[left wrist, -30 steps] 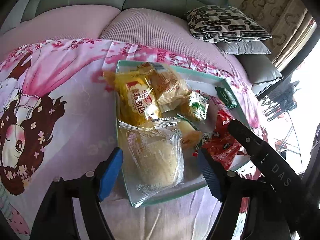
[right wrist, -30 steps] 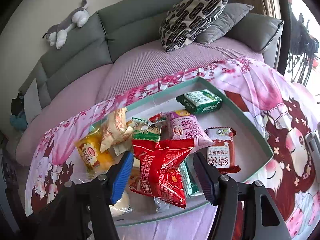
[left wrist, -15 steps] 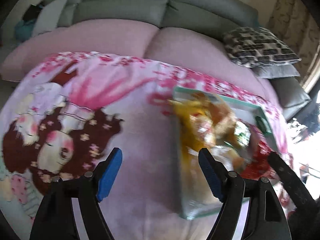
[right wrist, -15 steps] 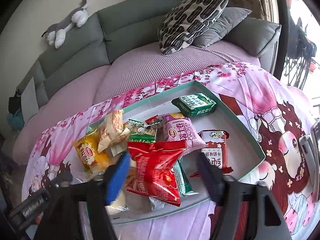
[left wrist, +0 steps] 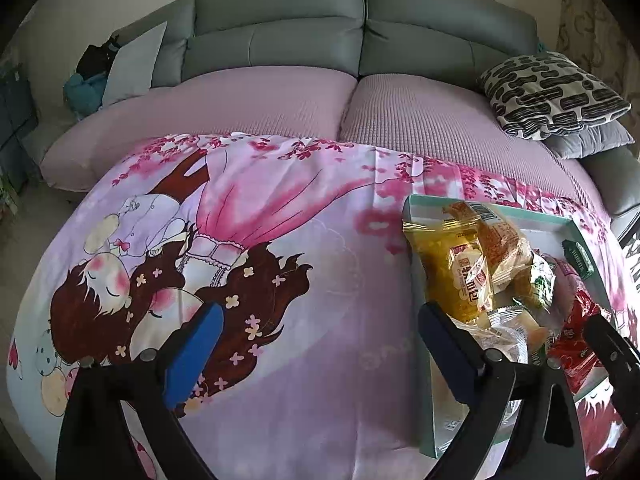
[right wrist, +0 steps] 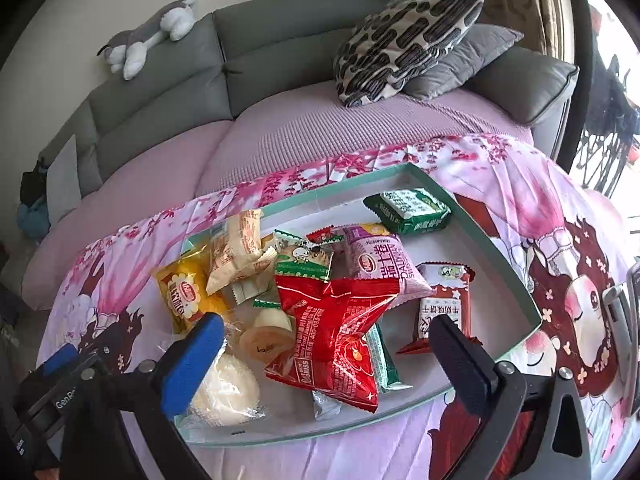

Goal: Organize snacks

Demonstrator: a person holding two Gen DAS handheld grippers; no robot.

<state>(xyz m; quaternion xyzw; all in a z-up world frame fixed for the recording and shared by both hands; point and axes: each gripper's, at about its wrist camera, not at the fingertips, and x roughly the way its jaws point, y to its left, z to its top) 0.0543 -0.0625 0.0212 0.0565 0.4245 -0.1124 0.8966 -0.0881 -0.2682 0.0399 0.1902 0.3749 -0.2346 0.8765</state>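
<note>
A teal-rimmed tray (right wrist: 500, 248) lies on the cartoon blanket (left wrist: 280, 208) and holds several snack packets. Among them are a red packet (right wrist: 336, 332), a yellow one (right wrist: 184, 296), a green one (right wrist: 412, 210), a purple one (right wrist: 380, 260) and a clear-wrapped bun (right wrist: 224, 388). My right gripper (right wrist: 326, 324) hovers over the red packet, its jaws opening wide and the pads clear of the wrapper. My left gripper (left wrist: 320, 316) hangs over bare blanket left of the tray (left wrist: 412, 240), its jaws opening with nothing between them. The yellow packet (left wrist: 444, 264) shows at its right.
A grey sofa back (left wrist: 280, 40) runs behind the pink seat, with a plush toy (right wrist: 148, 36) on top. Patterned and grey cushions (right wrist: 404, 44) sit at the back right. A pale cushion (left wrist: 132, 64) and dark items lie at the far left. A bright window is at the right.
The left gripper swung left off the wrapped bun to bare blanket and widened. The right gripper's jaws spread apart off the red packet, which now lies in the tray.
</note>
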